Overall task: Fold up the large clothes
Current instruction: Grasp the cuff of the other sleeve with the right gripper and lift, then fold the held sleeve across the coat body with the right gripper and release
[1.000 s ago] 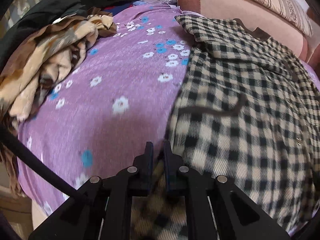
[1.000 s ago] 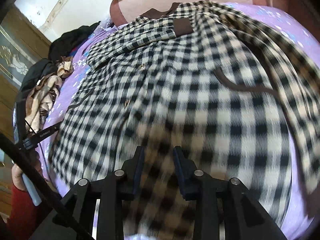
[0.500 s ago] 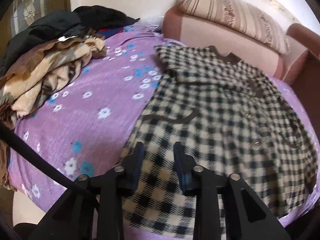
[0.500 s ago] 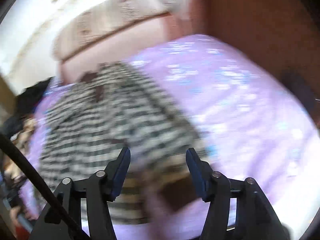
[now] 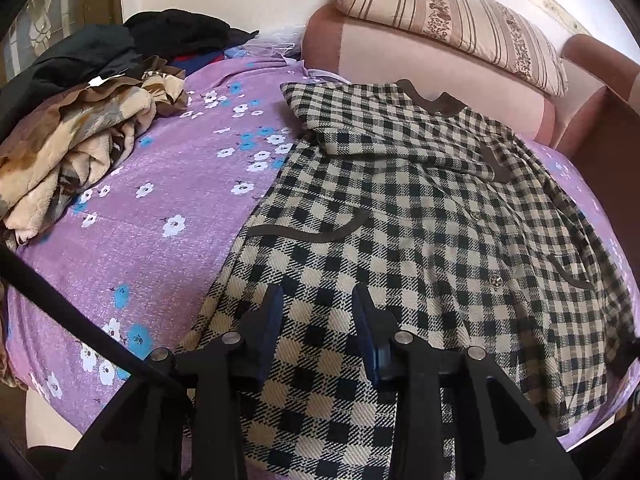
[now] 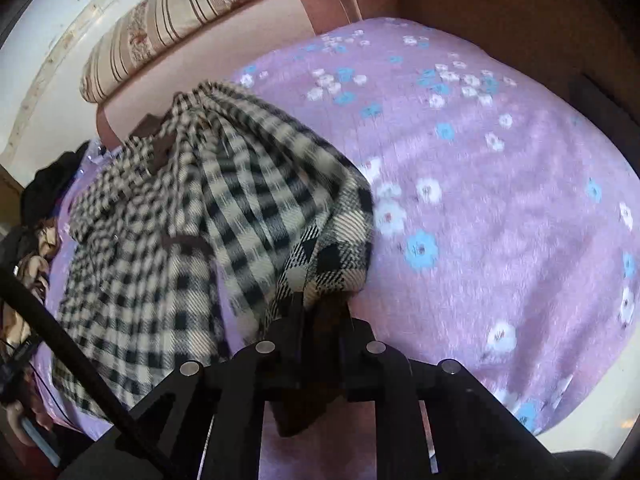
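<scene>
A black-and-cream checked coat [image 5: 420,216] with brown trim lies spread on the purple flowered bedspread [image 5: 160,184], collar toward the pillow. My left gripper [image 5: 316,312] is open and empty, hovering over the coat's lower left hem. In the right wrist view the same coat [image 6: 168,216] lies to the left. My right gripper [image 6: 320,300] is shut on the end of its sleeve [image 6: 320,240], lifted off the bedspread [image 6: 480,184].
A heap of brown, cream and black clothes [image 5: 76,128] lies at the bed's left. A striped bolster pillow [image 5: 448,24] rests on a pink headrest [image 5: 420,68] at the back. Brown furniture [image 6: 520,0] borders the bed's far right side.
My left gripper let go of the hem, opened and drew back. My right gripper released the hem, swung right, opened wide, then shut on the sleeve end and lifted it.
</scene>
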`<action>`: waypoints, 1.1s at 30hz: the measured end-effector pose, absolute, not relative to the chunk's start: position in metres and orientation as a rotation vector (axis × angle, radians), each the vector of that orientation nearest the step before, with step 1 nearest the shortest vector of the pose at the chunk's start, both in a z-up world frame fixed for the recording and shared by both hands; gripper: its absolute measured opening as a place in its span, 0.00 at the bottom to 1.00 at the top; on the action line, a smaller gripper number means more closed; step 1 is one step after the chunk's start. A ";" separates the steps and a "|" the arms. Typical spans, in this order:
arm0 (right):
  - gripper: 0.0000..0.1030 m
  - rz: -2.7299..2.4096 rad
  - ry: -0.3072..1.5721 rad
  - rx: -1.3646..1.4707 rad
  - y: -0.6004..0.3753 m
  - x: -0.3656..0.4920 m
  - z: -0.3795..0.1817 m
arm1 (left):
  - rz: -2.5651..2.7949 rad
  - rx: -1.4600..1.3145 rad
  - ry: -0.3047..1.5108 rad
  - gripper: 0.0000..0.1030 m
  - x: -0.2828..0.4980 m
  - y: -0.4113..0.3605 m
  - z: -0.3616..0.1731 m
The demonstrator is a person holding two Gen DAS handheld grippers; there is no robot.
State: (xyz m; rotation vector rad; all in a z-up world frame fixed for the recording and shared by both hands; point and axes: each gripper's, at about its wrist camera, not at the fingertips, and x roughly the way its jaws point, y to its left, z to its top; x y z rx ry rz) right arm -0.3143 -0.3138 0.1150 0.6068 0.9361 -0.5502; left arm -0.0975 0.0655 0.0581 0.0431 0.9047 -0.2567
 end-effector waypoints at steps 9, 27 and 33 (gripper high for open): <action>0.12 -0.776 0.767 0.619 -0.437 -0.319 0.201 | -0.262 0.037 0.909 0.34 -0.095 0.064 0.057; 0.12 -0.922 0.853 0.518 -0.484 -0.228 0.220 | -0.321 0.042 0.907 0.41 -0.089 0.053 0.058; 0.13 -0.783 0.895 0.500 -0.448 -0.168 0.229 | -0.337 0.011 0.889 0.42 -0.089 0.057 0.067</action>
